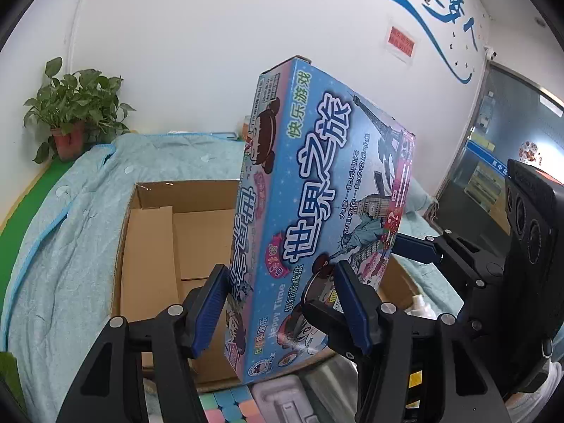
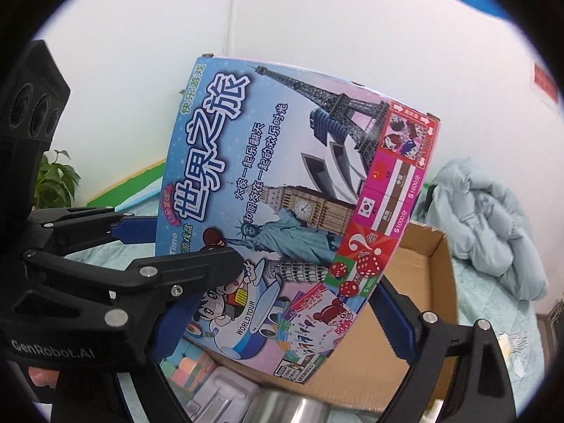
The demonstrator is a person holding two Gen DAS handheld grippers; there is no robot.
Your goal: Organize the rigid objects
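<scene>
Board game box (image 1: pixel 317 218), blue, printed with landmarks and cartoon kids, is held up in the air, tilted, by both grippers at once. Left gripper (image 1: pixel 282 303) is at a medium opening, clamped across the box's thin depth near its lower end, one blue pad on the narrow side panel, the other on the printed front. Right gripper (image 2: pixel 282 303) spans the box's wide face, jaws very wide; its right pad sits against the red-edged side of the box, its left finger is hidden behind the left gripper, so full contact cannot be told. In the right wrist view the left gripper (image 2: pixel 197 264) comes in from the left and grips the box just ahead of the right gripper's left finger. Below and beyond both grippers: an open cardboard carton (image 1: pixel 169 232), flaps folded in, resting on a bed with a light blue quilt (image 1: pixel 70 218). Right under the grippers: pastel blocks (image 1: pixel 229 405), a grey plastic case (image 1: pixel 282 398), and a metal bowl rim (image 2: pixel 299 409). Potted plant (image 1: pixel 70 116) far left.
</scene>
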